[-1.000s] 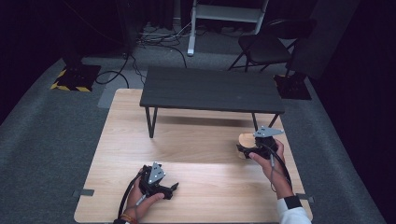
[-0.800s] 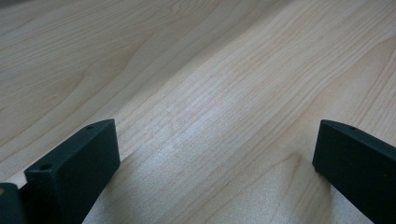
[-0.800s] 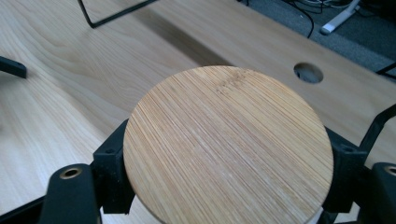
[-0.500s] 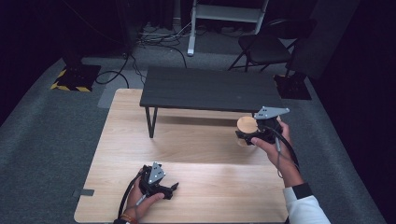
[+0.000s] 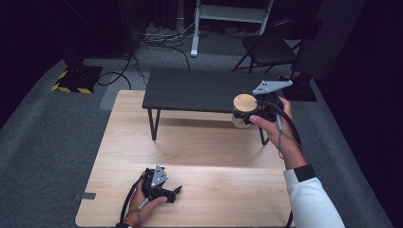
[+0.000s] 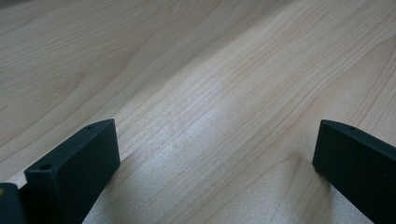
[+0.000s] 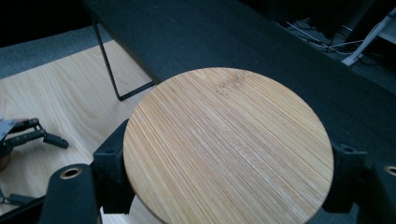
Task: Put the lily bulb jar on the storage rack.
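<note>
a jar with a round bamboo lid (image 5: 245,103) is pinched between the jaws of the right gripper (image 5: 256,110), one black jaw pressed against each side just under the lid, and is held in the air at the near right edge of the small black table (image 5: 190,88). the left gripper (image 5: 164,190) is rested near the front edge of the wooden tabletop (image 5: 214,142), its jaws spread wide with bare wood between them.

The right gripper (image 5: 251,114) is black with a grey three-cornered plate and a dark cable; the arm wears a white sleeve (image 5: 311,202) with a black cuff.
</note>
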`<action>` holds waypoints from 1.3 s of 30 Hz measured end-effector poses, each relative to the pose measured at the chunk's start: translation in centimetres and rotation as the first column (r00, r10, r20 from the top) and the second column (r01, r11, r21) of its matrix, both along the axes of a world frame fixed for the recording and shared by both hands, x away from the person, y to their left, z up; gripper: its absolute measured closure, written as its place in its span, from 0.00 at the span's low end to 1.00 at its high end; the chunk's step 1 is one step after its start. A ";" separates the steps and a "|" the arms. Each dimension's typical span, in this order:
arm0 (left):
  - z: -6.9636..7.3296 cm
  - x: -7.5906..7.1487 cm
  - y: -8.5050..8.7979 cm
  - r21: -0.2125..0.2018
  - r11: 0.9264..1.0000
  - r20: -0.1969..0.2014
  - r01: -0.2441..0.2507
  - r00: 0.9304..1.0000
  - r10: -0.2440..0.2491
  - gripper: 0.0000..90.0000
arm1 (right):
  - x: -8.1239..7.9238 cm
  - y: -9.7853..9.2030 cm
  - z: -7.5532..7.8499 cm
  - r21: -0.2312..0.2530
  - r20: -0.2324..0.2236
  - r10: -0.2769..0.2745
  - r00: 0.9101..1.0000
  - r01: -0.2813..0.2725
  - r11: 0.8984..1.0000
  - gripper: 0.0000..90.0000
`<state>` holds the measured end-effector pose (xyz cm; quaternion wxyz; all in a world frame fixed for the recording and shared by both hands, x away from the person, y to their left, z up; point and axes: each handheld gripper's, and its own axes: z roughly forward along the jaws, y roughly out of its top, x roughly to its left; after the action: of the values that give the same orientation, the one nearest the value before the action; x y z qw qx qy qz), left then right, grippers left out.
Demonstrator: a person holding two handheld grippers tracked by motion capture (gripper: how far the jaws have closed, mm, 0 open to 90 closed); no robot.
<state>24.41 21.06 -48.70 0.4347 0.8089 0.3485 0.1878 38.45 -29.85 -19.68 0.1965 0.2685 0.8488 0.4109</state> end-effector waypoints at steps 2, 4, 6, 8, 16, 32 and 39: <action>0.0 0.0 0.0 0.000 1.000 0.000 0.000 1.000 0.000 0.01 | 0.3 0.4 0.3 -0.004 0.012 -0.007 1.000 0.007 1.000 0.27; 0.0 0.0 0.0 0.000 1.000 0.000 0.000 1.000 0.000 0.01 | 0.6 0.5 0.5 0.009 0.016 -0.011 1.000 0.011 1.000 0.27; 0.0 0.0 0.0 0.000 1.000 0.000 0.000 1.000 0.000 0.01 | 0.9 0.7 0.5 0.016 0.019 -0.018 1.000 0.018 1.000 0.27; 0.0 0.0 0.0 0.000 1.000 0.000 0.000 1.000 0.000 0.01 | 1.2 1.1 0.5 0.016 0.024 -0.026 0.999 0.026 1.000 0.27; 0.0 0.0 0.0 0.000 1.000 0.000 0.000 1.000 0.000 0.01 | 3.1 1.7 0.0 0.040 0.026 -0.065 0.998 0.064 0.997 0.27; 0.0 0.0 0.0 0.000 1.000 0.001 0.001 1.000 -0.001 0.01 | 5.4 3.4 -1.3 0.031 0.029 -0.133 0.991 0.132 0.991 0.27; 0.0 0.1 0.0 0.001 1.000 0.001 0.002 1.000 -0.002 0.01 | 5.2 2.7 -2.5 0.082 0.028 -0.148 0.989 0.145 0.986 0.26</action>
<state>24.47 21.05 -48.71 0.4347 0.8095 0.3471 0.1881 43.61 -27.11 -22.16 0.2297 0.3306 0.8062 0.4335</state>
